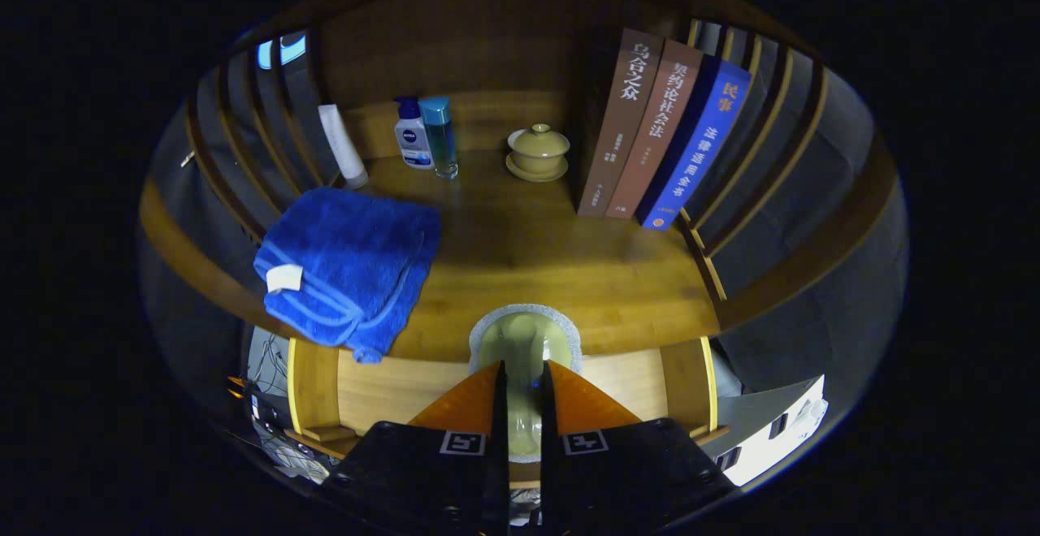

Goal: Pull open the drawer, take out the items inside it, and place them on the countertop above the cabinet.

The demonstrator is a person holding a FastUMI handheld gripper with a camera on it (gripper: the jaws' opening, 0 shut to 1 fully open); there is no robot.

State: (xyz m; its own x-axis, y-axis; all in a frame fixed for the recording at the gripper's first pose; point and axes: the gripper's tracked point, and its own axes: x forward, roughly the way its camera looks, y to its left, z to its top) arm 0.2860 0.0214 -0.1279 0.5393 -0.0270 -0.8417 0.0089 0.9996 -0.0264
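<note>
Pale green and glossy, with a rough grey-white rim, the held item (524,341) read as a small ceramic or glazed piece, perhaps a spoon rest or shallow dish, though its exact kind could not be settled. It stood pinched between the two fingers of the gripper (522,378), which were closed to a narrow slot with both pressing on its lower part; its upper end rose just over the front edge of the wooden countertop (552,260). By judgement the piece was light, stiff, breakable and likely slick on the glaze, so a hold low on its body, square across the narrow width, seemed soundest, with a gentle setting-down. Also on the countertop: a folded blue towel (349,268) overhanging the front edge to the left; a white tube (342,146), a small white bottle (413,134) and a teal bottle (439,136) at the back; a lidded tan cup on a saucer (537,152); three books (662,134) leaning upright to the right. Cabinet front (382,390) visible below the edge. Hidden or unclear: the item's lower half behind the fingers; the drawer's state and contents.
</note>
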